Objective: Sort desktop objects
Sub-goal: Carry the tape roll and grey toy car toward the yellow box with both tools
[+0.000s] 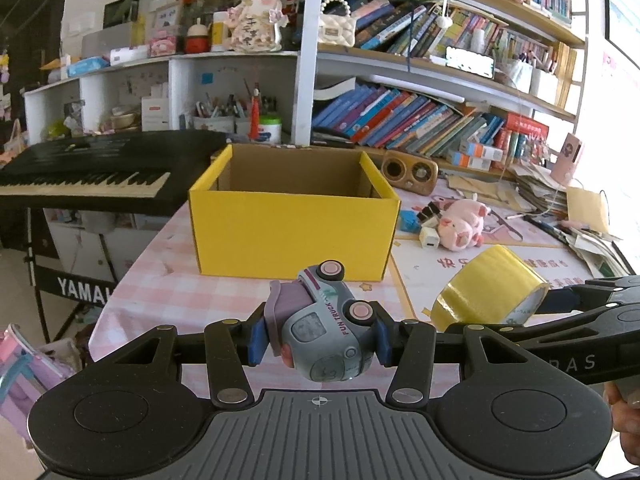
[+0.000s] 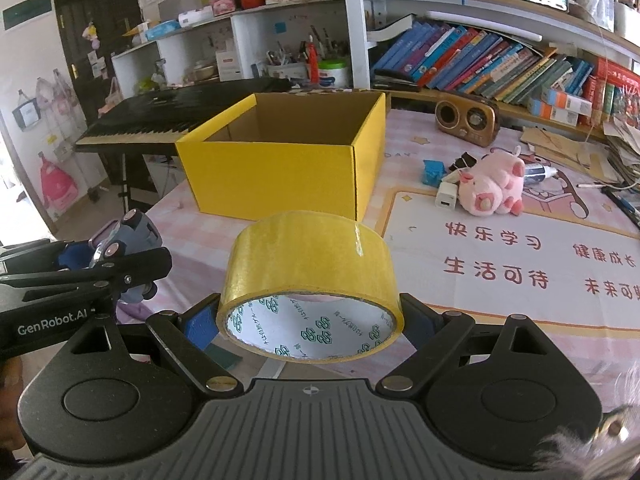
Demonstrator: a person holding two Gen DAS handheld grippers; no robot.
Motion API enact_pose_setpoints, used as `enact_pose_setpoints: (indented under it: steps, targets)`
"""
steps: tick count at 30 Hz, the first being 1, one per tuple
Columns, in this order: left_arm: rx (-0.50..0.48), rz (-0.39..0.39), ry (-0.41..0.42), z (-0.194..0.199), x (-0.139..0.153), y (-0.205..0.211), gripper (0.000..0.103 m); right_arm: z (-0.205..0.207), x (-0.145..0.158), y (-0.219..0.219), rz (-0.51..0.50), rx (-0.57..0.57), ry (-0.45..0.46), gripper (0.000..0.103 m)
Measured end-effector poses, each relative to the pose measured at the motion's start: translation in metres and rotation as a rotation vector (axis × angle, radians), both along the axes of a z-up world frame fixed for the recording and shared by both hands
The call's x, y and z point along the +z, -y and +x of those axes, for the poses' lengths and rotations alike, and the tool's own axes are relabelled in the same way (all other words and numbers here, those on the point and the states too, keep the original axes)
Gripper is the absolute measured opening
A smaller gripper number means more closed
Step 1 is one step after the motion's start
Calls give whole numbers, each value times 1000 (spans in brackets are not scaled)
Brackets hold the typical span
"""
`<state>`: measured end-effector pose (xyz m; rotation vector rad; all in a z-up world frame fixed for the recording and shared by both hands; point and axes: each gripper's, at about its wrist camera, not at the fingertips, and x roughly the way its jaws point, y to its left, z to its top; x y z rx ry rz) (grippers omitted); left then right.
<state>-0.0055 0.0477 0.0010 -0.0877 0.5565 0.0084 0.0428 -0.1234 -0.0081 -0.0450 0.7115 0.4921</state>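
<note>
Toy truck partly behind fingers

The stretch of table in front of the yellow box is left pretty open. The box top is uncovered, nothing seen inside. Off to the right it's blocked by a plush pig, a charger and clips.

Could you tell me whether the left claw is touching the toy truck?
Touching: the left wrist view shows the left claw with both blue pads pressed against the toy truck.
</note>
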Motion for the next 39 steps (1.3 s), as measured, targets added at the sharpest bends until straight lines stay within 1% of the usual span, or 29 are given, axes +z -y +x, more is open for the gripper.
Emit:
enact_pose_setpoints:
  steps: [15,23,30,35,39]
  targets:
    - [-4,9,15,-1,3,-4,50,3,4,-12,-5,21,12,90]
    - [25,-7,18,3,2,-6,50,8,6,-16,-22,45,24,90]
    - [48,-1,13,17,2,-10,50,19,6,-21,-34,79,46,90]
    - [59,2,15,33,6,-15,50,34,8,-24,-23,87,50,90]
    - [70,-1,33,48,14,-20,50,52,13,-26,-10,87,60,90]
